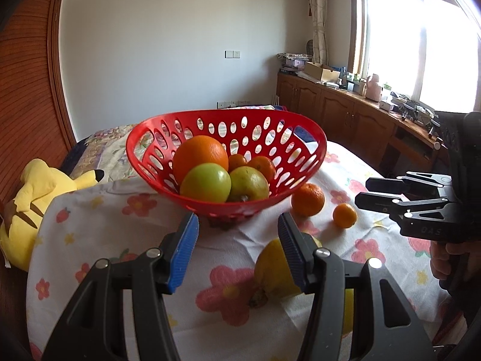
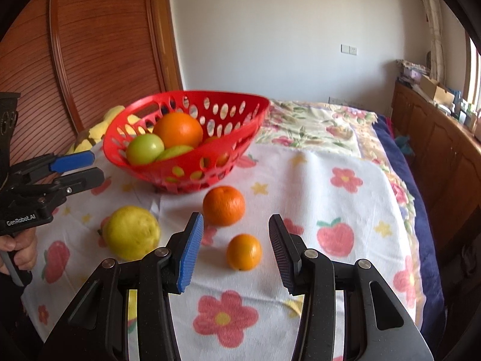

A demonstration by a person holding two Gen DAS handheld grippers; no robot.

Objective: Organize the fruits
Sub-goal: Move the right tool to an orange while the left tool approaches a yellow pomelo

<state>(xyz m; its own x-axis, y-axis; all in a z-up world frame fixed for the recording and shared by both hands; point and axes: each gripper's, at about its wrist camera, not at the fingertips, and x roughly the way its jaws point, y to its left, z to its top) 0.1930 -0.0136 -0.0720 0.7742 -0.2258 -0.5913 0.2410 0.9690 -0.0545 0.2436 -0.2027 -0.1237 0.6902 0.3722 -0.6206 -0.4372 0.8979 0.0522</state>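
1. A white wall (image 1: 156,45) fills the upper centre.
2. A slatted wooden wardrobe (image 2: 90,45) stands at upper left.
3. A bright window (image 1: 421,39) glares at upper right, above low wooden cabinets (image 1: 336,105).

Glossy red plastic basket (image 1: 312,150); matt floral cloth (image 2: 315,180); ribbed blue rubbery fingers (image 2: 191,255); slatted wood door (image 2: 90,45).

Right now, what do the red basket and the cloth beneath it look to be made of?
The red basket looks like moulded plastic: uniform colour, slight sheen, clean oval cut-outs. The flowered cloth under it seems a soft matte woven or terry fabric, judging by wrinkles and printed flowers; the exact fibre cannot be told.
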